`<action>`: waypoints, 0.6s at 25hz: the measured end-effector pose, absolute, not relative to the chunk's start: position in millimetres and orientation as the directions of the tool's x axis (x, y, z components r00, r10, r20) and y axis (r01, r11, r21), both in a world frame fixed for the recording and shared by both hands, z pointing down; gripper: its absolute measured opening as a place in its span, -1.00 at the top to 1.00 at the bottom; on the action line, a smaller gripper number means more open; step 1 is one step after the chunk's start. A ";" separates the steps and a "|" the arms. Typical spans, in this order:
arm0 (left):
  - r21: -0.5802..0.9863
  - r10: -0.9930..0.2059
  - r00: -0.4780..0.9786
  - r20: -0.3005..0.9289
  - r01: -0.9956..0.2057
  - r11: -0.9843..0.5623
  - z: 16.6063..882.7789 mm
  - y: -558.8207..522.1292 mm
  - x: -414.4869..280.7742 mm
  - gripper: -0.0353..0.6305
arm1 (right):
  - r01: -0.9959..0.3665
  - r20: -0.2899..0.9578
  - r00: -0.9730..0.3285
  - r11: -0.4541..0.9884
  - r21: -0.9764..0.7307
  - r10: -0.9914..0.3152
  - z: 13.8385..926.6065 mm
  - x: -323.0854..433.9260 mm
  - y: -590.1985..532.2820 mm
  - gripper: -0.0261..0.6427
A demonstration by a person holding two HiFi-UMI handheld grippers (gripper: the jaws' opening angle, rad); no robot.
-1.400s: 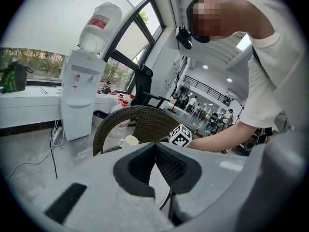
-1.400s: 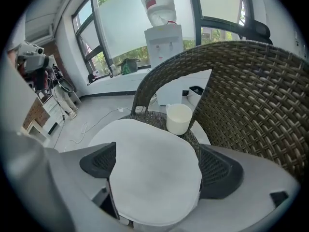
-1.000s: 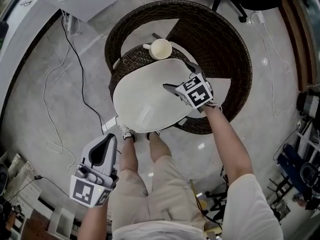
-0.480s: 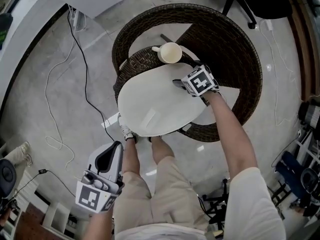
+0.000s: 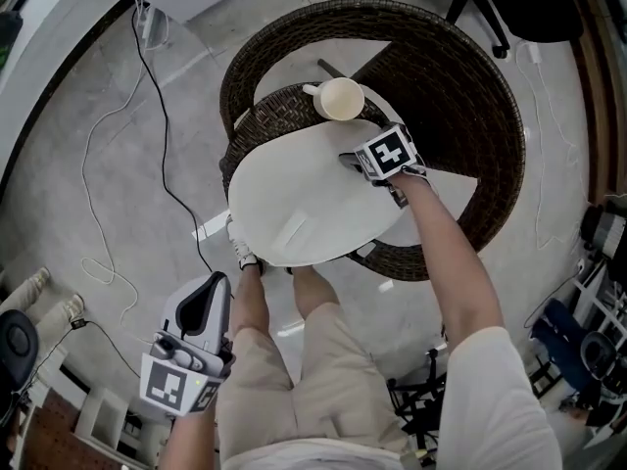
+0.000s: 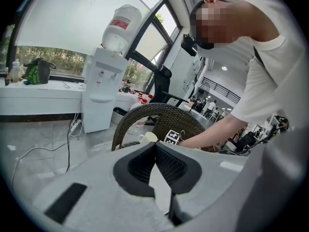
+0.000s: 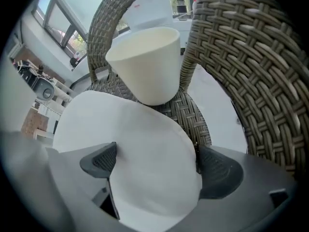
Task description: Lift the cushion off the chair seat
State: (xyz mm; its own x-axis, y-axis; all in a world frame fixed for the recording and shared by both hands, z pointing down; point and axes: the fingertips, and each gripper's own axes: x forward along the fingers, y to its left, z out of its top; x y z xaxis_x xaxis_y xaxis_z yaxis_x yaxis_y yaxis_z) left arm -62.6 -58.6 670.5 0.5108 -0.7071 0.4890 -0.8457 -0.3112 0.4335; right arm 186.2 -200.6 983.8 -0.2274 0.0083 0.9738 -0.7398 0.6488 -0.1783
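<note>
- Here, your right hand-held gripper has its jaws spread around the white cushion's right edge.
- The cushion lies on the chair seat, beside a cup.
- Your left hand-held gripper is closed, empty.

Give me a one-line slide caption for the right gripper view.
Right gripper, jaws apart, poised over the white cushion on a wicker chair, with a cup standing just beyond it.
</note>
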 end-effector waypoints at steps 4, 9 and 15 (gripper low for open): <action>0.434 -0.713 0.502 0.489 -0.849 -0.300 674.1 -57.6 -67.9 0.85 | -0.739 0.975 -0.220 0.651 -0.172 0.008 983.8 185.4 -198.6 -0.66; 0.441 -0.716 0.511 0.476 -0.843 -0.308 671.6 -57.2 -64.8 0.85 | -0.747 0.978 -0.207 0.651 -0.135 -0.034 975.6 183.8 -192.7 -0.27; 0.444 -0.721 0.517 0.462 -0.838 -0.317 665.9 -56.2 -65.4 0.85 | -0.681 0.984 -0.157 0.731 -0.044 -0.087 956.3 186.2 -194.7 0.54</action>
State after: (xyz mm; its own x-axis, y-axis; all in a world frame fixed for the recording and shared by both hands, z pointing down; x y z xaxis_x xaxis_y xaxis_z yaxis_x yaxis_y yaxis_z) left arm -65.4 -56.2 665.9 0.5171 -0.7206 0.4618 -0.8382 -0.3171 0.4438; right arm 186.2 -194.7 956.3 -0.1570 -0.0875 0.9837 -0.6813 0.7307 -0.0437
